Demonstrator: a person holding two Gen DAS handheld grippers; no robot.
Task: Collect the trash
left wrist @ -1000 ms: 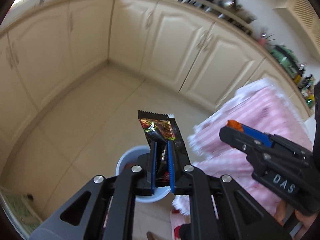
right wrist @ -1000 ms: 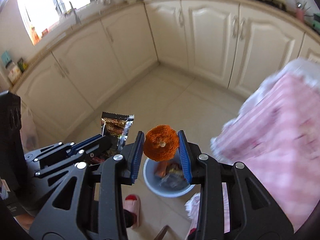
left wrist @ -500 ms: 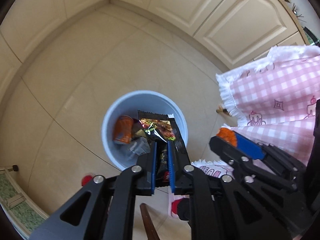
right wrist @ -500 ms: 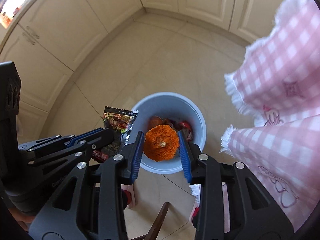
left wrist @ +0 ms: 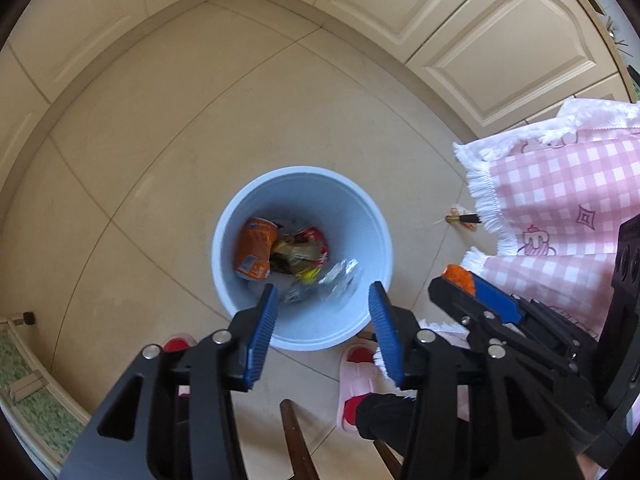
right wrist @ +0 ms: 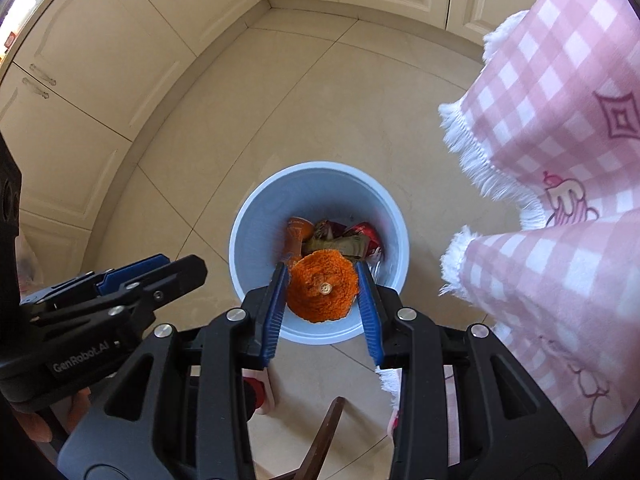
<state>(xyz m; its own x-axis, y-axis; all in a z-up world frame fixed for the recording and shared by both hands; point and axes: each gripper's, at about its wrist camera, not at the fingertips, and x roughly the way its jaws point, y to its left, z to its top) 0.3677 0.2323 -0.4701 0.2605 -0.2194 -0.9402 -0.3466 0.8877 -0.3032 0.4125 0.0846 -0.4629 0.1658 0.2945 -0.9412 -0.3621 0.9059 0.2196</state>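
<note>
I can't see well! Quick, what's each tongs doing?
Left tongs: open, holding nothing, above the bin.
Right tongs: shut on the orange scrubber.

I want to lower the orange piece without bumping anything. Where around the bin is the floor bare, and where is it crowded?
Bare tile lies beyond the light blue bin, toward the cabinets, and to its left. Crowded: the pink checked tablecloth hangs on the right, slippers and a wooden chair leg sit on the near side. The right tongs hold the orange peel over the bin.

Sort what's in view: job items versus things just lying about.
Job: blue bin; orange fuzzy piece in right tongs; open left tongs; orange can; wrappers.

Lying about: pink checked cloth; slippers; cabinets.
</note>
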